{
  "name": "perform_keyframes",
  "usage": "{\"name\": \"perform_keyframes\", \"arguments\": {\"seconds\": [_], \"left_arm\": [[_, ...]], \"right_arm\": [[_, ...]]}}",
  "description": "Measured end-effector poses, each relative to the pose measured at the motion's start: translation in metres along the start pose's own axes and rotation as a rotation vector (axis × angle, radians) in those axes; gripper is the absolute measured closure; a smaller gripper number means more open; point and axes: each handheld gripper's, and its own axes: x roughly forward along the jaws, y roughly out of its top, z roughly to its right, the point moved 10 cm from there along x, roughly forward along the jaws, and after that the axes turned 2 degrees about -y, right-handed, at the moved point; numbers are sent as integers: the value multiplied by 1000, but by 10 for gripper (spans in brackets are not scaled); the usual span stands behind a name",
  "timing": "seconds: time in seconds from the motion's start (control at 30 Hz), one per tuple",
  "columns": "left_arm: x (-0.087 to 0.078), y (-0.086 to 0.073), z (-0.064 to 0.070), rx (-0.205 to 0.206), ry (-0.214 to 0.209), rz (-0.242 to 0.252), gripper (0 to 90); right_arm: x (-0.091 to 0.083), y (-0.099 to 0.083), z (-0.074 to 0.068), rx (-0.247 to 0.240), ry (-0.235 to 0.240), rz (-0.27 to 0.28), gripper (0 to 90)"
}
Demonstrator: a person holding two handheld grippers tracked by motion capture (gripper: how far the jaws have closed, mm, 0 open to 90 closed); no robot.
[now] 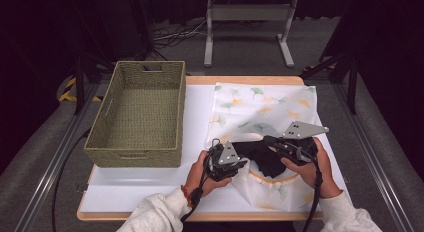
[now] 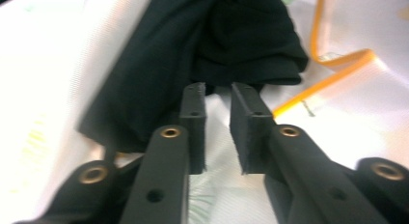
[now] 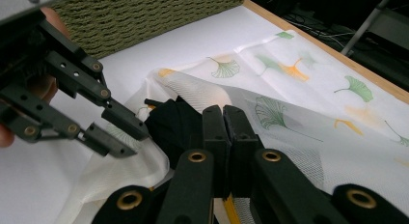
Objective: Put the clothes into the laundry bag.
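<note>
A white mesh bag [image 1: 265,107] printed with green and orange leaves lies on the right half of the table. A black garment [image 1: 262,157] lies bunched at its near, orange-trimmed mouth [image 2: 337,64]. My left gripper [image 1: 244,162] points at the garment [image 2: 241,35] from the left. In its own view the left gripper [image 2: 218,89] is open, its tips just short of the cloth with nothing between them. My right gripper [image 3: 223,110] is shut on the bag's rim and lifts the mesh [image 3: 299,89] over the garment [image 3: 173,125]. In the right gripper view the left gripper [image 3: 135,144] shows open.
A woven green basket [image 1: 140,117] stands empty on the table's left half, close behind the left hand. The white table cover [image 1: 150,192] is bare in front of it. A wooden edge [image 1: 240,80] bounds the far side. A metal stand [image 1: 250,22] is beyond the table.
</note>
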Motion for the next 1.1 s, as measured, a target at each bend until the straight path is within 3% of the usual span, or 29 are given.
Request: {"name": "perform_keyframes", "arguments": {"seconds": [0.1,0.3,0.43,0.53,0.6,0.63,0.77,0.97,1.1], "left_arm": [[6,-2,3,8,17,-22,599],[17,-11,7,-8,-11,-69,495],[23,-21,8,-1,-18,-123,484],[26,-29,6,-1,-7,-166,516],[27,-32,7,-6,-22,-165,622],[26,-32,7,-6,-29,-165,622],[24,-34,10,23,-49,-191,879],[20,-35,9,29,-50,-179,899],[4,-28,12,44,-53,-127,899]], "right_arm": [[1,0,-2,-6,6,-3,892],[0,-1,-3,-12,11,-4,892],[-1,-3,-3,-11,14,-6,892],[-2,-3,-3,-14,12,-7,891],[-2,-4,-3,-15,11,-8,891],[-2,-4,-3,-15,11,-8,891],[-2,-6,-4,-14,15,-12,890],[-4,-9,-4,-15,19,-14,883],[-7,-11,-4,-21,21,-12,878]]}}
